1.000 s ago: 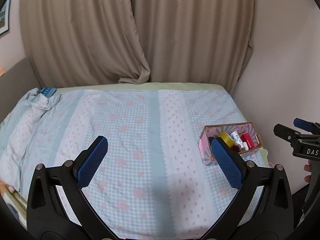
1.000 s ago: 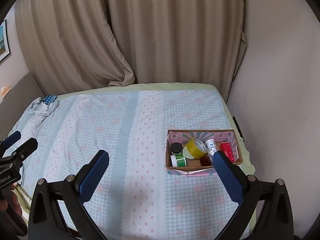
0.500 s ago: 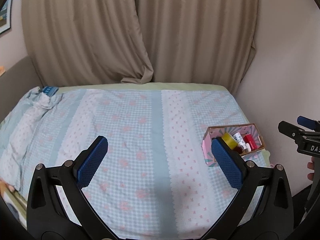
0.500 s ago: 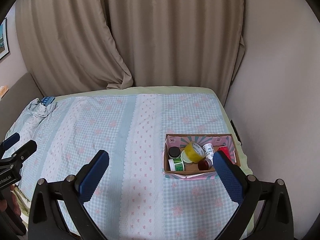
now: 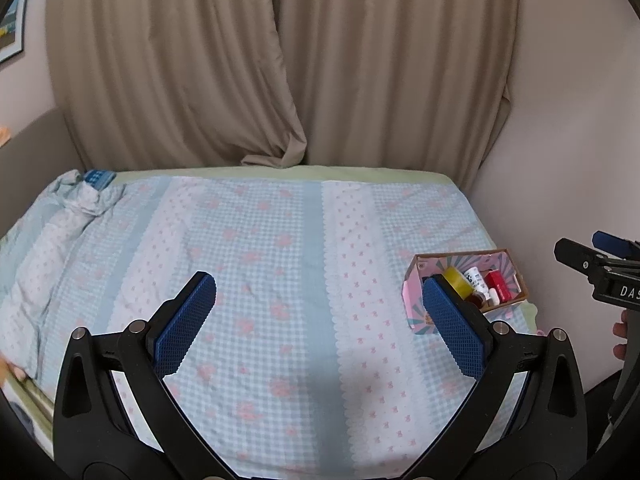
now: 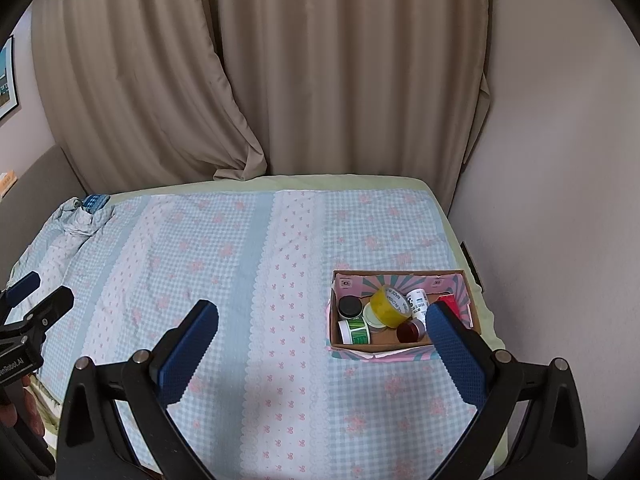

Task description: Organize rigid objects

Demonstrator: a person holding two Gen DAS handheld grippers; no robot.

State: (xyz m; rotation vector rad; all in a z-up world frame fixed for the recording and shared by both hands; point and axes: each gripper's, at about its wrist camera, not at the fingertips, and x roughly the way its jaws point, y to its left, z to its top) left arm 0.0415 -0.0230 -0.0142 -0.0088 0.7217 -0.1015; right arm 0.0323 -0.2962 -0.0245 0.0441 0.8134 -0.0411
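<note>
A pink patterned cardboard box (image 6: 362, 354) sits at the right edge of the bed; it also shows in the left wrist view (image 5: 412, 304). In it lie a yellow tape roll (image 6: 390, 306), a black-lidded jar (image 6: 349, 306), a green-labelled jar (image 6: 354, 331), a white bottle (image 6: 418, 301), a dark red cap (image 6: 408, 331) and a red box (image 6: 450, 302). My left gripper (image 5: 320, 314) is open and empty above the bed's near middle. My right gripper (image 6: 320, 316) is open and empty, its right finger in front of the box's right part.
The bed carries a blue checked sheet (image 5: 260, 260) with pink flowers. A bunched cloth with a blue item (image 6: 94, 202) lies at the far left corner. Beige curtains (image 6: 300, 80) hang behind; a wall (image 6: 560, 160) runs close along the right.
Both grippers have drawn back and risen slightly; the box appears smaller and lower in the views. Both stay open and empty.
</note>
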